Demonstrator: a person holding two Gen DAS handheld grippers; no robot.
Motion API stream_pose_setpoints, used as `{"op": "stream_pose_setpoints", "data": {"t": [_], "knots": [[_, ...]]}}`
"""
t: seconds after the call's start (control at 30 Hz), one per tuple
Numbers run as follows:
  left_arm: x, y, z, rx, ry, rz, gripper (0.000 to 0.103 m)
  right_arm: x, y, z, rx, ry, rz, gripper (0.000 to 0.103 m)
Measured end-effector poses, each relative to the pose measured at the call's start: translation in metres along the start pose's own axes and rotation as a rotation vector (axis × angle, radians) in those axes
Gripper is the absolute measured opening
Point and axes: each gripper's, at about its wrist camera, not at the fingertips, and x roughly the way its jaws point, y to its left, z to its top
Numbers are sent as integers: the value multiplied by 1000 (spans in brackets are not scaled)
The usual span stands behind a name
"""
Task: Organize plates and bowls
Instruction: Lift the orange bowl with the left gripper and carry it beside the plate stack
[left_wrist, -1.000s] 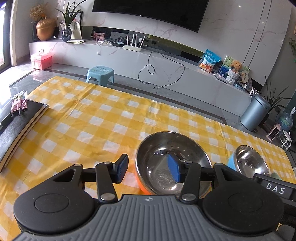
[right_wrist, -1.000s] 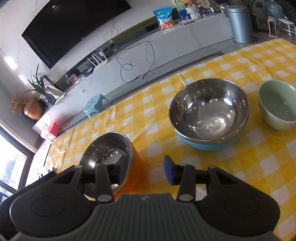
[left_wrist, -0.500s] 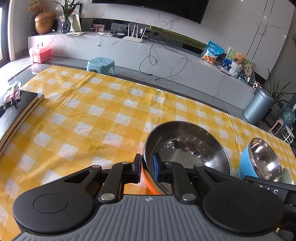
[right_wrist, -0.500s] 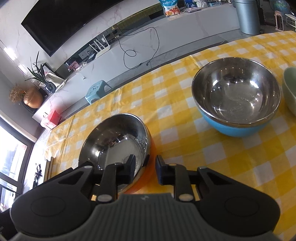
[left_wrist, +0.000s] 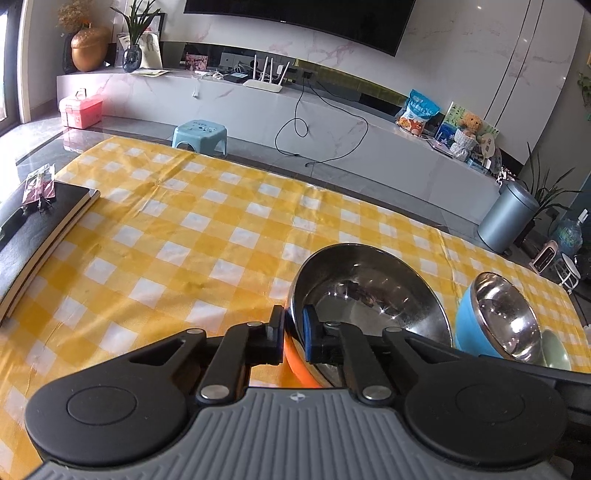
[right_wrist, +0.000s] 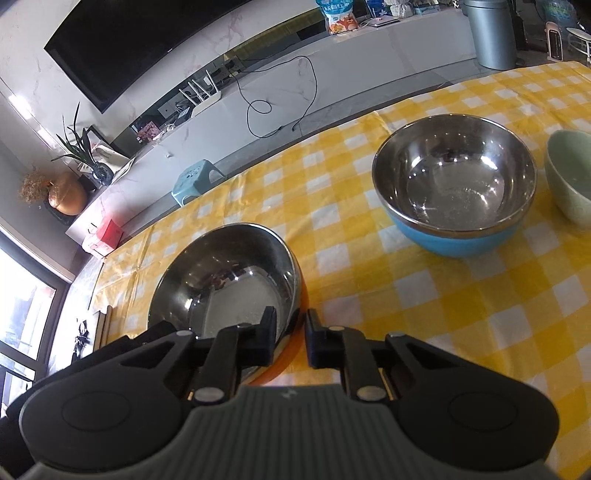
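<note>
progress: early, nothing stacked yet | left gripper pinches orange bowl rim at 9 o'clock | right gripper pinches its 3 o'clock rim | blue bowl and green bowl at our 2 o'clock on tablecloth, we judge nesting left

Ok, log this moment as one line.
left gripper: shut on orange bowl rim | right gripper: shut on same rim | blue bowl, green bowl: on tablecloth
</note>
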Motion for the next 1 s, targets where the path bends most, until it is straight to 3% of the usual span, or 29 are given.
{"op": "stream_pose_setpoints", "data": {"t": [0.3,0.57,1.0], "knots": [[-50,-10,-26,8,14,-47,11,-56,-20,-23,25,3,29,13],[-80,-33,-58,16,59,-120,12,-108,-65,-49,115,6,34,11],[-86,-61,-112,-15,203,-206,14,-161,-132,-83,211,-29,-55,10]]}}
